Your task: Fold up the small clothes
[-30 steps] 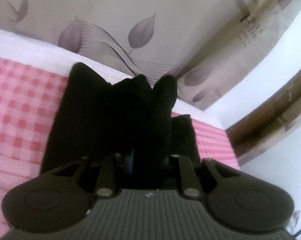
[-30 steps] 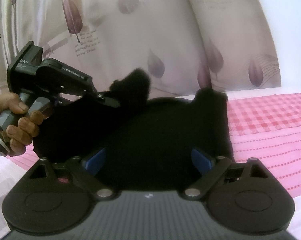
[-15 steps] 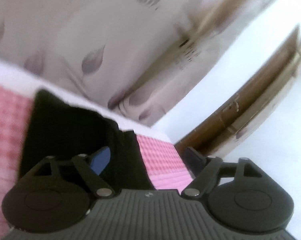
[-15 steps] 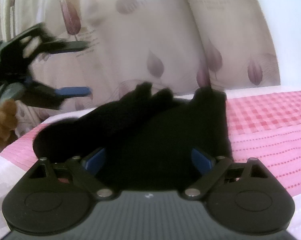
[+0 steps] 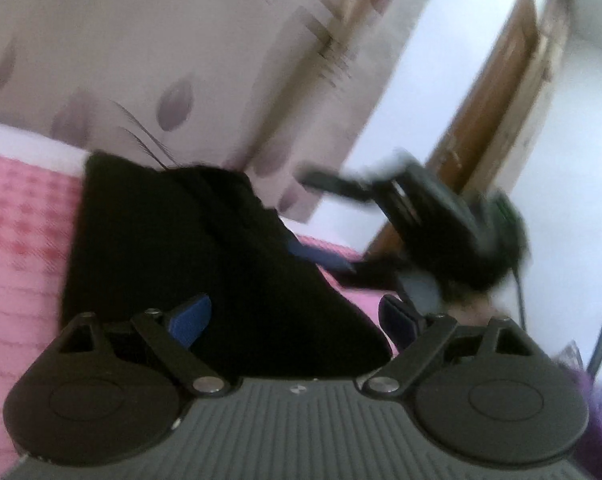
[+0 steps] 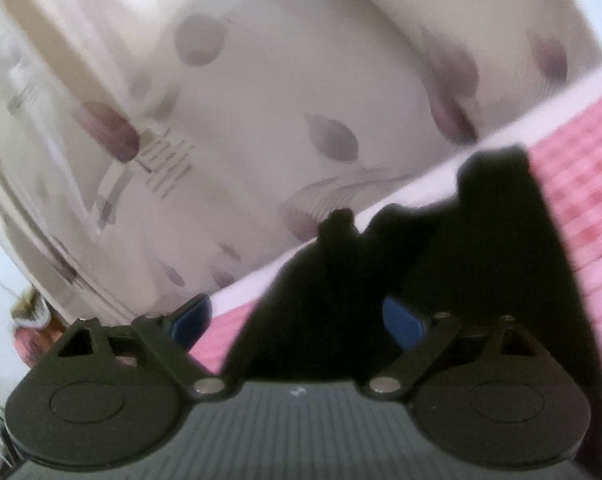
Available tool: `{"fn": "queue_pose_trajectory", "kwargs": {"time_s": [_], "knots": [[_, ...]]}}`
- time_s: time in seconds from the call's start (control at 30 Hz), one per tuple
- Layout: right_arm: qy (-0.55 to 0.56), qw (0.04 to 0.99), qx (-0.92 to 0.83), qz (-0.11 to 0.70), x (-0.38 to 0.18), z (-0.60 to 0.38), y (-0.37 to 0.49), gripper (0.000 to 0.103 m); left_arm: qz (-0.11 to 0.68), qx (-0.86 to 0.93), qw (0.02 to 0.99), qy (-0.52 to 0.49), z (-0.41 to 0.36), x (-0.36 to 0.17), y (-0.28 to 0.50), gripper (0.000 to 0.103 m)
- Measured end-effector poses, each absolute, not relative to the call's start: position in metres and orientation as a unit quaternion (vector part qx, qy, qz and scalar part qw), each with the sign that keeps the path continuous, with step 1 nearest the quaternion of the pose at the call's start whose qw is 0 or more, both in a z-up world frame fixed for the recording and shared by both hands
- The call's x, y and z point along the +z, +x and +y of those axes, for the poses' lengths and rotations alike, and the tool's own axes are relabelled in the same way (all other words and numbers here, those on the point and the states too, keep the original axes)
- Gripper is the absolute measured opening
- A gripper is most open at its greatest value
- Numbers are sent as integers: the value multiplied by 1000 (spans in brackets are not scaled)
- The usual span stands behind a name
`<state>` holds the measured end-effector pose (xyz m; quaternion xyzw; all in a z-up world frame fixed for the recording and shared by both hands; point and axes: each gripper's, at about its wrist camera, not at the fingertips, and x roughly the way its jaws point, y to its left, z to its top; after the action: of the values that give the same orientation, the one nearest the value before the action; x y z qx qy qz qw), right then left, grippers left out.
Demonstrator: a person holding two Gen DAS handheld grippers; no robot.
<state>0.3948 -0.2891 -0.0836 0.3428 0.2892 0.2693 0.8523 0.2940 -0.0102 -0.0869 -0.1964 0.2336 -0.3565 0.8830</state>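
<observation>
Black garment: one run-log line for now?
left gripper: open, just released | right gripper: open | black garment: lying on pink checked cover, unheld

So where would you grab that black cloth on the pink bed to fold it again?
Take the black cloth by its raised far corner, coming in from the near side. That corner stands up clear of the pink checked bedcover, so a tool could close around it.

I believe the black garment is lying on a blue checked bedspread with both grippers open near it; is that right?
Not quite: the bedspread is pink checked, not blue, as the left wrist view shows. The rest holds: the black garment lies on it, and the left gripper, whose jaws have just been opening, and the right gripper are both open near it, gripping nothing.
</observation>
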Motion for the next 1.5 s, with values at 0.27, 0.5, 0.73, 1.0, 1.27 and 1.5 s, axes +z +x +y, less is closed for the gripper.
{"fn": "queue_pose_trajectory", "kwargs": {"time_s": [0.27, 0.5, 0.73, 1.0, 1.27, 1.5], "knots": [[276, 843, 294, 355, -77, -239, 435, 83, 225, -397, 878, -146, -29, -96, 289, 96], [174, 874, 272, 362, -72, -228, 431, 18, 218, -401, 870, -185, -16, -101, 290, 99], [310, 863, 239, 319, -76, -291, 416, 72, 219, -404, 861, -217, -9, -101, 297, 101], [299, 857, 252, 336, -80, -283, 424, 103, 219, -405, 860, -222, -6, -100, 296, 103], [122, 881, 268, 370, -79, -201, 433, 24, 210, -400, 860, -237, 0, -101, 293, 102], [143, 911, 254, 292, -49, -250, 426, 19, 144, -351, 867, -322, 35, -97, 280, 102]]}}
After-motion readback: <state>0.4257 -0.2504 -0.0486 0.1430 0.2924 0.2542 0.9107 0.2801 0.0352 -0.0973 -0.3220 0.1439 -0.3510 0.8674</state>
